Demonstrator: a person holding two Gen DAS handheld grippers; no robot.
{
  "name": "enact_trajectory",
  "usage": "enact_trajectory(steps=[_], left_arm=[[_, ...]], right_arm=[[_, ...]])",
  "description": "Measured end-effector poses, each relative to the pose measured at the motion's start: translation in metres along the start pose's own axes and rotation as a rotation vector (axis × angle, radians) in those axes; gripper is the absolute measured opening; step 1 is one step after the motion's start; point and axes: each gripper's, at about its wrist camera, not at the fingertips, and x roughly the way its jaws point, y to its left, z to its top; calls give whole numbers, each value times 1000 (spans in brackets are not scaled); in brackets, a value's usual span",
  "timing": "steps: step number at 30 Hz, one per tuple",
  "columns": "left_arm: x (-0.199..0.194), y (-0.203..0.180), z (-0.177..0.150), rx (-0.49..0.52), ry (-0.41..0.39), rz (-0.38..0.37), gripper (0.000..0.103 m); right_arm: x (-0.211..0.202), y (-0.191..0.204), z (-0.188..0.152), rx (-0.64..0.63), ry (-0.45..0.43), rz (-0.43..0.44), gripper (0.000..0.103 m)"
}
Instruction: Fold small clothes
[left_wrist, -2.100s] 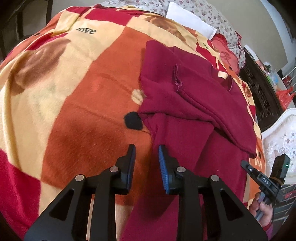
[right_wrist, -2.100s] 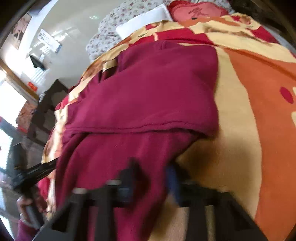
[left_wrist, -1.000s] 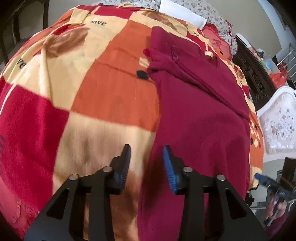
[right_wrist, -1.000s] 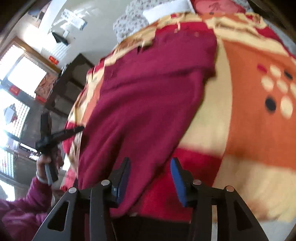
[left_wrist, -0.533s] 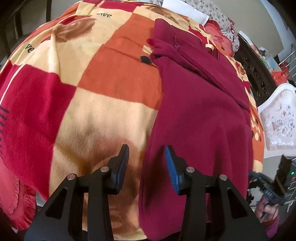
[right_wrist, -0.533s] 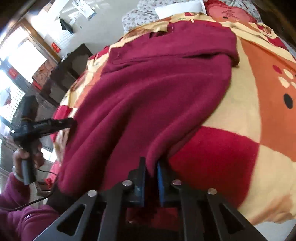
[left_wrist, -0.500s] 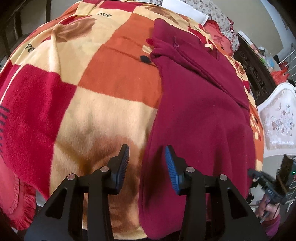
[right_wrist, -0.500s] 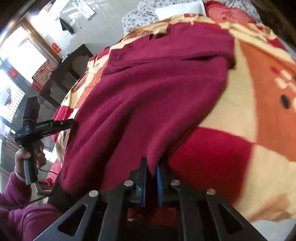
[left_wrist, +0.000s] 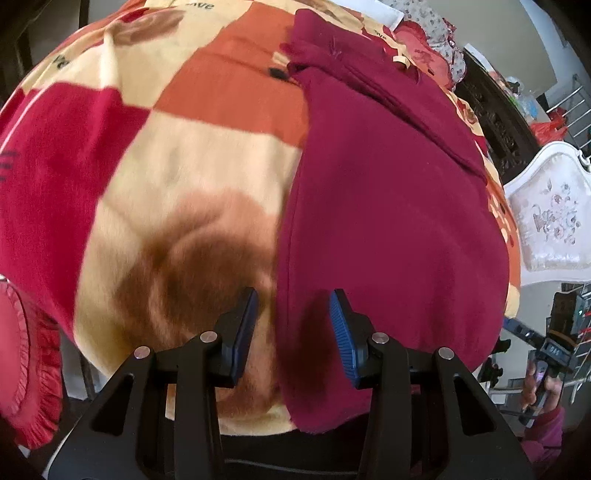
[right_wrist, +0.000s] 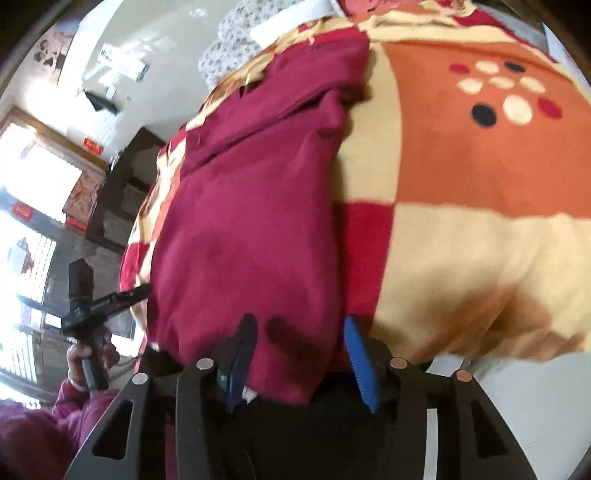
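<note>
Maroon fleece garment (left_wrist: 388, 206) lies spread along a bed covered by a blanket (left_wrist: 192, 155) checked in red, orange and cream, its lower hem reaching the blanket's near edge and hanging just over it. At the far end, toward the pillows (right_wrist: 236, 48), the garment's upper part is folded across itself.

The left gripper (left_wrist: 293, 321) hovers above the near edge of the blanket with its blue-padded jaws parted — the garment's left side edge runs between them, and the pads do not press on the cloth. The right gripper (right_wrist: 299, 354) sits at the garment's right near corner, where the hem hangs over the bed's edge; its jaws are opening, the cloth lying between the pads with a gap at either side, so the corner is let go rather than pinched.

In the right wrist view the person's hand (right_wrist: 86, 354), in a maroon sleeve (right_wrist: 48, 435), grasps the handle of the left gripper beside the bed's far side edge — behind it, bright windows and dark wooden furniture (right_wrist: 122, 184). A white upholstered headboard-style panel (left_wrist: 550, 206) stands off the bed's right side in the left wrist view.
</note>
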Motion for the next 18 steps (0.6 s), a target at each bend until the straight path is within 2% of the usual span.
enact_trajectory(steps=[2, 5, 9, 13, 18], left_arm=[[-1, -1, -5, 4, -22, 11, 40], [1, -7, -7, 12, -33, 47, 40], [4, -13, -9, 48, -33, 92, 41], [5, -14, -10, 41, -30, 89, 43], [4, -13, -15, 41, -24, 84, 44]], right_arm=[[9, -5, -5, 10, 29, 2, 47], [16, -10, -8, 42, 28, 19, 47], [17, 0, -5, -13, 24, -5, 47], [20, 4, -4, -41, 47, -10, 47], [27, 5, -7, -12, 65, 6, 47]])
